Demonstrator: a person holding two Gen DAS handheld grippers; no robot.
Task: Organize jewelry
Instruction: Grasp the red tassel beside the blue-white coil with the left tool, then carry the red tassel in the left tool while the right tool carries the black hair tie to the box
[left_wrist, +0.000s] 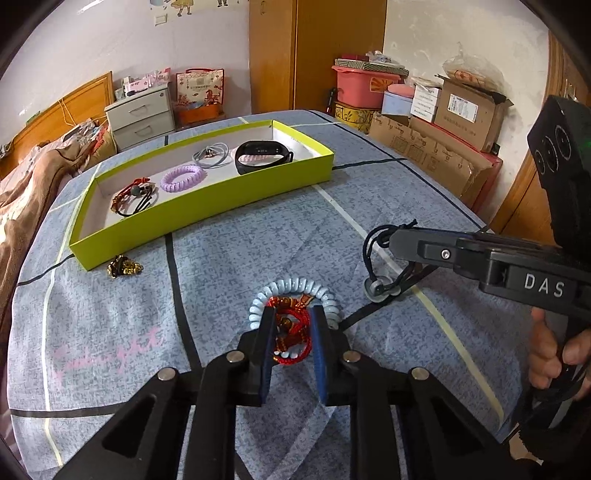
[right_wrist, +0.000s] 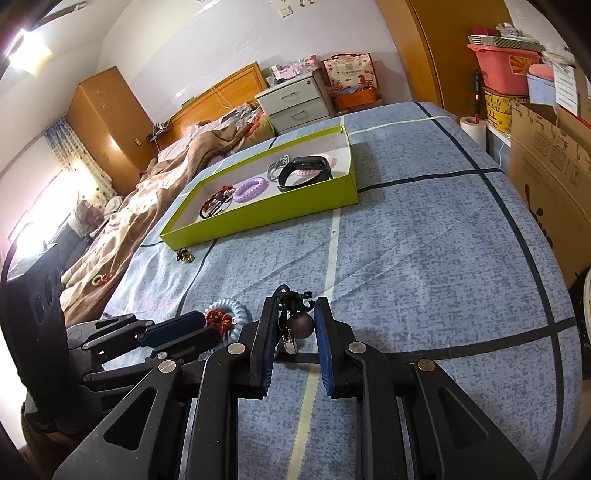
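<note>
A yellow-green tray (left_wrist: 207, 206) (right_wrist: 258, 218) lies on the blue bedspread and holds a black watch band (left_wrist: 264, 156), a purple coil hair tie (left_wrist: 183, 178), a grey cord loop (left_wrist: 211, 155) and a red-and-black bracelet (left_wrist: 133, 197). My left gripper (left_wrist: 293, 325) (right_wrist: 192, 325) is open around a red beaded bracelet (left_wrist: 291, 332) that lies on a light blue coil hair tie (left_wrist: 291, 291) (right_wrist: 236, 314). My right gripper (right_wrist: 295, 314) (left_wrist: 397, 236) is open around a dark cord necklace with a grey bead (right_wrist: 300, 325) (left_wrist: 378, 288); the cord hangs from one finger.
A small gold-and-black trinket (left_wrist: 123, 266) (right_wrist: 184, 255) lies in front of the tray's near left corner. A brown blanket (right_wrist: 147, 206) covers the bed's left side. Cardboard boxes (left_wrist: 443, 147) stand past the bed's right edge. A grey drawer unit (left_wrist: 142, 118) stands behind.
</note>
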